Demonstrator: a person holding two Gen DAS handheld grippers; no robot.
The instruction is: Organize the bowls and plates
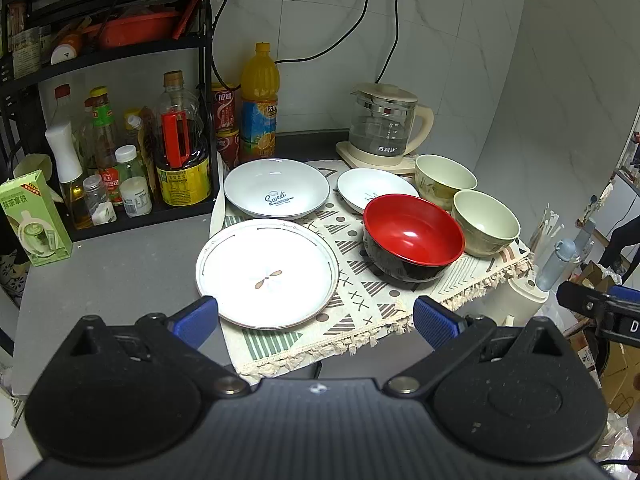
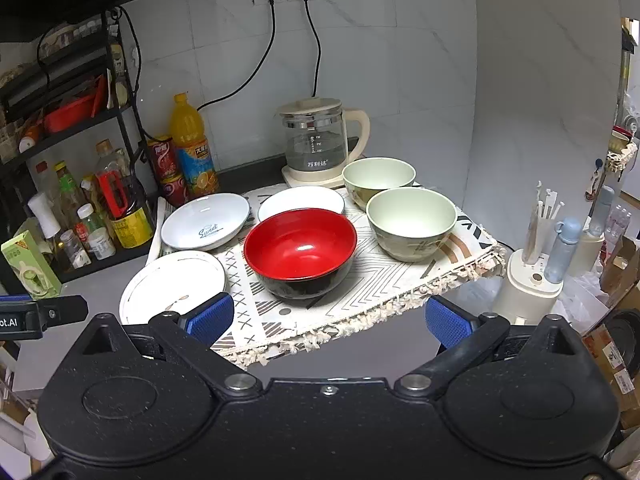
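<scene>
**Dishes Waiting Unsorted as Two Claws Are Hovering at the Mat's Edge**

Nothing appears stacked yet, so the sorting is judged to be at its very start. On the grey surface [image 1: 120, 264] a patterned mat [image 1: 360, 304] is carrying three plates and three bowls, each sitting singly. The flat rimmed plate [image 1: 267, 273] is lying at the mat's near left corner; the deeper "Sweet" plate [image 1: 277, 189] is sitting just behind it, and a small white plate [image 1: 372, 189] is resting further right, its near edge hidden behind the red bowl [image 1: 413, 236]. Two pale green bowls, the far green bowl [image 1: 444, 180] and the near green bowl [image 1: 486, 222], are standing side by side at the mat's right edge, close to a glass kettle [image 1: 386, 124].

The left claw [image 1: 316, 320] is hanging spread wide and holding nothing, its blue pads framing the flat rimmed plate from the near side. The right claw [image 2: 330, 322] is likewise gaping and carrying nothing, facing the red bowl and apart from it.

Still ahead, by this reading: nesting the three bowls and piling the three plates. A rack of bottles [image 1: 120, 148] is crowding the left side.
</scene>
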